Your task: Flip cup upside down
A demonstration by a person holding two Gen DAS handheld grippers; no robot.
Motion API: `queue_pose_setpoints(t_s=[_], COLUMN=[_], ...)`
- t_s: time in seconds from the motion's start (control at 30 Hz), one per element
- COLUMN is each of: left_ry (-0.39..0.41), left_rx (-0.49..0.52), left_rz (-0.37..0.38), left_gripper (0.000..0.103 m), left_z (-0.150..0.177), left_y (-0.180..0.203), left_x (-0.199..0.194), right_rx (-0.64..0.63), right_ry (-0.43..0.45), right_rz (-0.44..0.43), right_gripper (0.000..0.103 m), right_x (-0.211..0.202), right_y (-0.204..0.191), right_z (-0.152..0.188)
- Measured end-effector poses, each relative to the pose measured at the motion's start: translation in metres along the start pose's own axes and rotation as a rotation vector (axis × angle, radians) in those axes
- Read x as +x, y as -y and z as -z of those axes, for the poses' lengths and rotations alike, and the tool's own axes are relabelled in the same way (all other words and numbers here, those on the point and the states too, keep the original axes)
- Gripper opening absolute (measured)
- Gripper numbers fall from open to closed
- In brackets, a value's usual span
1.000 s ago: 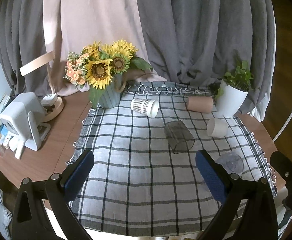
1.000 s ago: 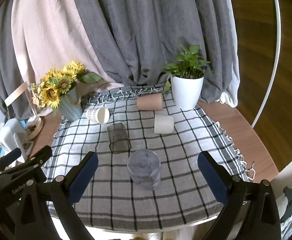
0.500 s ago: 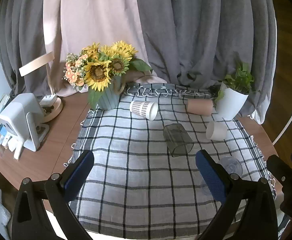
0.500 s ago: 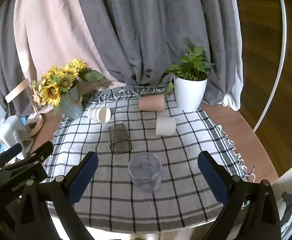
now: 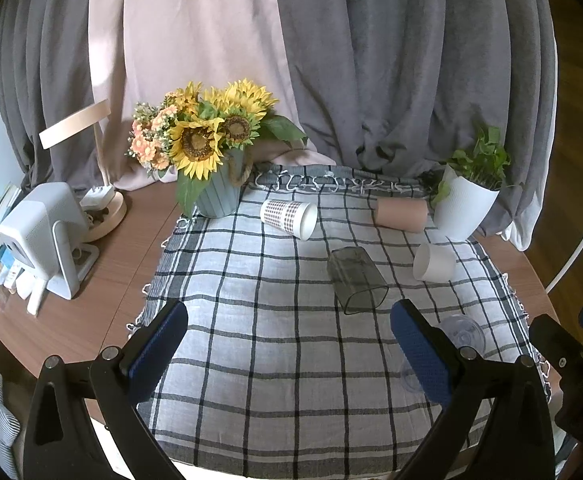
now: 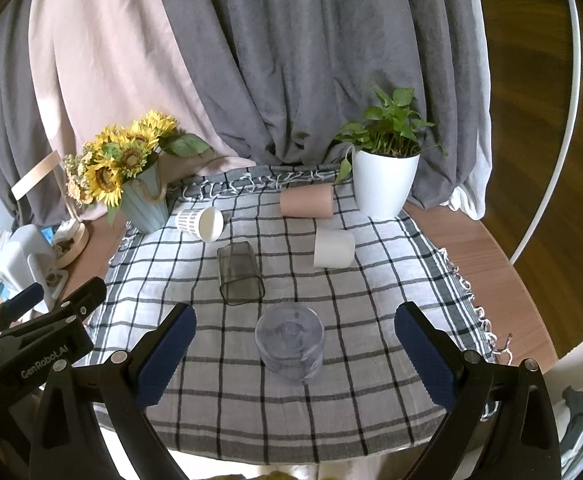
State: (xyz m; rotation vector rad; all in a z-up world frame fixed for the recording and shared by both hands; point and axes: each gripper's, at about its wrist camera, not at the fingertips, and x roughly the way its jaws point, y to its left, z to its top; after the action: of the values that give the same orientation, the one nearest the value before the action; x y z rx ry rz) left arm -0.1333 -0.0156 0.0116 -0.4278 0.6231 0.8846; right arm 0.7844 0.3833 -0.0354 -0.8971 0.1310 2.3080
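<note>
A clear plastic cup point(image 6: 290, 341) stands upside down on the checked cloth point(image 6: 371, 340), between and just beyond my right gripper's point(image 6: 293, 356) open fingers; it also shows in the left wrist view point(image 5: 461, 330) behind the right finger. A smoky grey cup point(image 6: 240, 273) point(image 5: 356, 280), a patterned paper cup point(image 6: 200, 223) point(image 5: 289, 218), a pink cup point(image 6: 306, 205) point(image 5: 401, 214) and a white cup point(image 6: 333, 248) point(image 5: 433, 263) lie on their sides farther back. My left gripper point(image 5: 287, 354) is open and empty over the cloth's near left.
A sunflower vase point(image 5: 215, 152) stands at the back left and a white potted plant point(image 6: 385, 176) at the back right. A white device point(image 5: 41, 236) and a lamp base point(image 5: 105, 210) sit on the wooden table point(image 5: 103, 280) to the left. Curtains hang behind.
Both grippers have drawn back and risen slightly, so the table looks a little smaller. The cups have not moved.
</note>
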Motion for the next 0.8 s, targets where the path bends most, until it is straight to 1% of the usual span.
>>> queue_pose_setpoints(t_s=[0.8], left_ry=[-0.002], left_rx=[0.002], left_rz=[0.007], left_gripper=[0.103], left_z=[0.0012], left_y=[0.002], left_x=[0.003], right_rx=[-0.002], right_ry=[0.004], right_rz=[0.002], right_gripper=[0.1], right_x=[0.0024], right_y=[0.0012], right_z=[0.0006])
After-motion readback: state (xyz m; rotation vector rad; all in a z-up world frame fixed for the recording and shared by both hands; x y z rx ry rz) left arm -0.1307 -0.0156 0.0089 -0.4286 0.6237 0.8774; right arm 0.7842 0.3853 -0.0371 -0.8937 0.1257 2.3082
